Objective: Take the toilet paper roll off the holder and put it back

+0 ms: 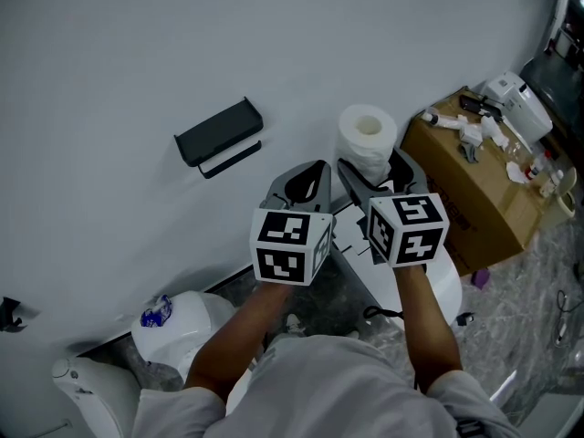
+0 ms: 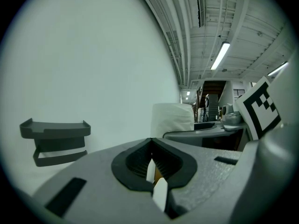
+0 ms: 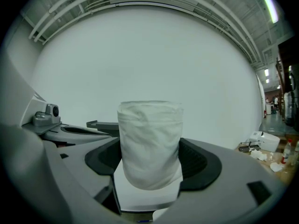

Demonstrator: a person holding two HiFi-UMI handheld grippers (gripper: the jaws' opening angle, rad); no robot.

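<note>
A: What takes up most of the head view?
B: A pale wall (image 1: 182,44). A cardboard box (image 1: 474,190) sits at the right edge, partly cut off by the frame
A: And the grippers?
B: Lower centre, side by side. The left gripper (image 2: 152,167) has its jaws pressed together on nothing. The right gripper (image 3: 149,160) has its jaws spread wide, clamped on the sides of the toilet paper roll (image 3: 149,143)
A: Which way does the roll point?
B: Its long axis stands upright in the right gripper view, crosswise to the jaws. In the head view the hollow core opens toward the camera, and the lower end is hidden behind the jaws
A: The holder?
B: The black holder (image 1: 219,135) is on the wall, upper left of centre, well apart from the roll. In the right gripper view the roll covers most of it. The small things (image 1: 474,135) on top of the box are too small to name
</note>
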